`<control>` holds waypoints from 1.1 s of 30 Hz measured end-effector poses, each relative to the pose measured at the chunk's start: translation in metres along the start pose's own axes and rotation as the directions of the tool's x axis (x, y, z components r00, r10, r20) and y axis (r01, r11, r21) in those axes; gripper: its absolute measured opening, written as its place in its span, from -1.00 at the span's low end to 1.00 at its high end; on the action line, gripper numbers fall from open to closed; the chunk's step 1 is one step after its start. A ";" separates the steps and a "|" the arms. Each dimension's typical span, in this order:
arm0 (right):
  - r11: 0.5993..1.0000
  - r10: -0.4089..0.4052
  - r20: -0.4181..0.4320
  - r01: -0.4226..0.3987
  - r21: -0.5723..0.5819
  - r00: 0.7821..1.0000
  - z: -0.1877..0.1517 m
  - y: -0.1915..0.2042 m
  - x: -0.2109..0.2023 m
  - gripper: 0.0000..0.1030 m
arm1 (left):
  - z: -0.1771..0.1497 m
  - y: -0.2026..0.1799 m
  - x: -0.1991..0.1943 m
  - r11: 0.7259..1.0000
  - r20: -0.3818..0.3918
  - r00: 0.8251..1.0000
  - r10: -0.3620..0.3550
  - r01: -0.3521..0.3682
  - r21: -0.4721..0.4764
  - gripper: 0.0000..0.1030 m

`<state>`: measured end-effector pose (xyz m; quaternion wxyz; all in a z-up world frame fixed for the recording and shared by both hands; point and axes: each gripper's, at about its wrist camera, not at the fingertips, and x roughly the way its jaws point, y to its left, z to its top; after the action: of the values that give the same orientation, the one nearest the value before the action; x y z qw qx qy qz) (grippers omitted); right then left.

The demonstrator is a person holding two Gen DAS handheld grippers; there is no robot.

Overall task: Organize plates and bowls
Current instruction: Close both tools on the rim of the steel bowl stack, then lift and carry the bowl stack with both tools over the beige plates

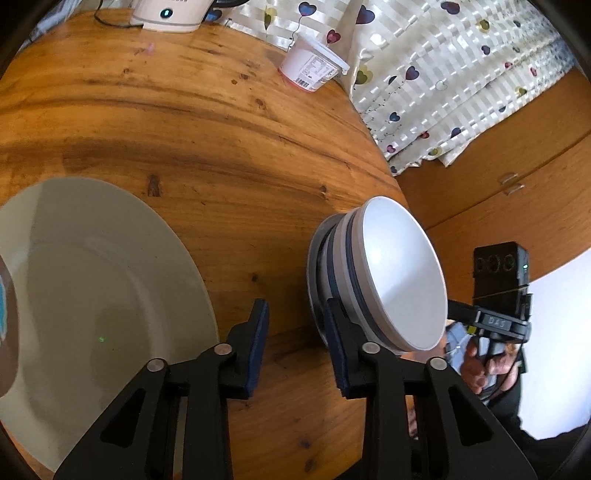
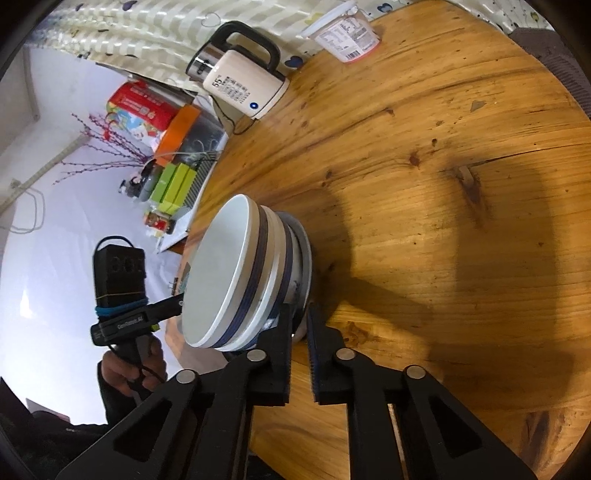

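A stack of bowls (image 2: 243,273), white with a dark blue band, sits near the edge of the round wooden table (image 1: 184,110), the top bowl nested inside the lower ones, likely to gather the set in one pile. The right tool (image 2: 300,325) is closed on the lower rim of the stack, probably to steady or shift it. The left tool (image 1: 295,332) stands partly open, one finger beside the stack and nothing between its pads. A large pale plate (image 1: 92,277) lies well apart toward the opposite edge. By the far edge, an electric kettle (image 2: 243,88) reads "55°", and a yogurt tub (image 2: 347,35) carries print too small to read.
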<state>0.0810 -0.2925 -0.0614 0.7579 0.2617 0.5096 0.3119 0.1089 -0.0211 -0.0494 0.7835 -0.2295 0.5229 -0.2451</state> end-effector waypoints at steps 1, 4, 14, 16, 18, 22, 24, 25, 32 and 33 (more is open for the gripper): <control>1.000 0.004 0.000 -0.004 0.002 1.000 0.000 -0.001 0.000 -0.84 | 0.000 0.002 0.000 1.000 -0.003 1.000 -0.017 0.017 -0.009 -0.45; 1.000 0.017 0.000 -0.017 0.009 1.000 0.000 -0.003 0.000 -0.84 | -0.001 0.002 0.000 0.998 -0.009 0.998 -0.057 0.057 -0.023 -0.64; 0.999 0.032 0.001 -0.032 0.015 0.999 0.002 -0.005 0.000 -0.84 | -0.002 0.000 0.001 0.994 -0.009 0.995 -0.104 0.103 -0.020 -0.85; 0.999 0.041 0.001 -0.041 0.022 0.999 0.002 -0.006 -0.001 -0.84 | -0.002 0.001 0.001 0.994 -0.007 0.994 -0.111 0.111 -0.023 -0.85; 0.998 0.054 -0.001 -0.054 0.030 0.999 0.003 -0.008 -0.001 -0.83 | -0.002 0.002 0.001 0.992 -0.007 0.993 -0.120 0.120 -0.025 -0.85; 0.995 0.081 0.000 -0.081 0.050 0.997 0.004 -0.012 -0.001 -0.83 | -0.003 0.004 0.001 0.990 -0.009 0.991 -0.135 0.135 -0.027 -0.85; 0.995 0.090 0.003 -0.090 0.054 0.996 0.004 -0.013 -0.001 -0.83 | -0.004 0.005 0.001 0.989 -0.009 0.990 -0.143 0.142 -0.031 -0.85; 0.994 0.091 0.004 -0.091 0.054 0.996 0.004 -0.013 -0.001 -0.83 | -0.004 0.004 0.000 0.990 -0.008 0.990 -0.142 0.142 -0.028 -0.85; 0.996 0.084 0.004 -0.084 0.041 0.996 0.004 -0.011 0.000 -0.83 | -0.005 0.002 0.000 0.990 -0.002 0.990 -0.140 0.140 -0.029 -0.85; 0.996 0.084 0.004 -0.084 0.041 0.996 0.004 -0.011 0.000 -0.83 | -0.005 0.002 0.001 0.990 -0.001 0.990 -0.139 0.139 -0.029 -0.86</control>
<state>0.0869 -0.3008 -0.0680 0.7392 0.2989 0.5037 0.3324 0.1047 -0.0204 -0.0527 0.7604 -0.2762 0.5102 -0.2919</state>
